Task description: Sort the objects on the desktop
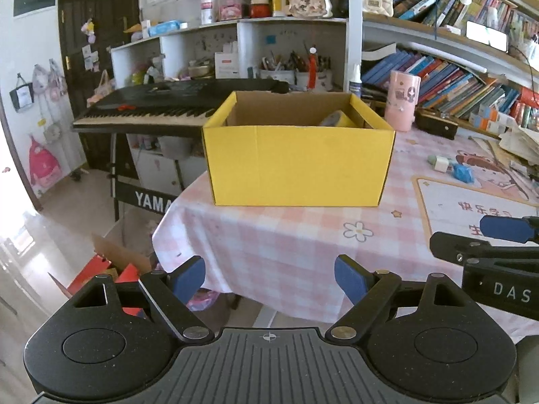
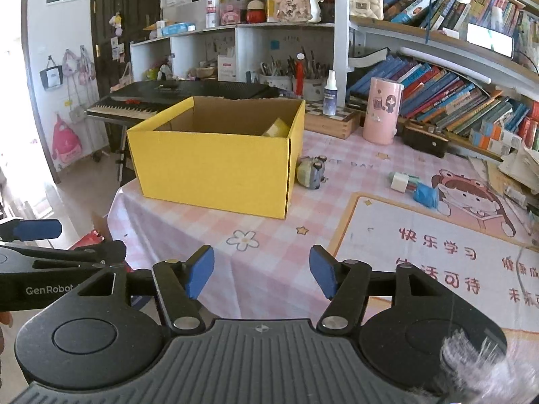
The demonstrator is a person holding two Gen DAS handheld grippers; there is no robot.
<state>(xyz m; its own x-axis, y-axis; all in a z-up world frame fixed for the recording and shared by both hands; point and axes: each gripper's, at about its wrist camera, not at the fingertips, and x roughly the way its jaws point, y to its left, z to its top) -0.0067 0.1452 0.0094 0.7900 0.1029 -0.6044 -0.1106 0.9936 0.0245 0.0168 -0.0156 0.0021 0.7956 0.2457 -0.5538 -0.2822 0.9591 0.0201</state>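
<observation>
Yellow box [image 2: 215, 171] on desk [image 2: 269, 252], open-topped; held yellow tape roll [image 2: 278, 128] in far right corner. Toy car [image 2: 311, 171] just beside box. Left tongs [image 1: 269, 281] and right tongs [image 2: 262, 274] stood apart, empty.

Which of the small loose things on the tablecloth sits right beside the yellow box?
The little toy car, by the yellow box; the white block and blue item lie farther right.
</observation>
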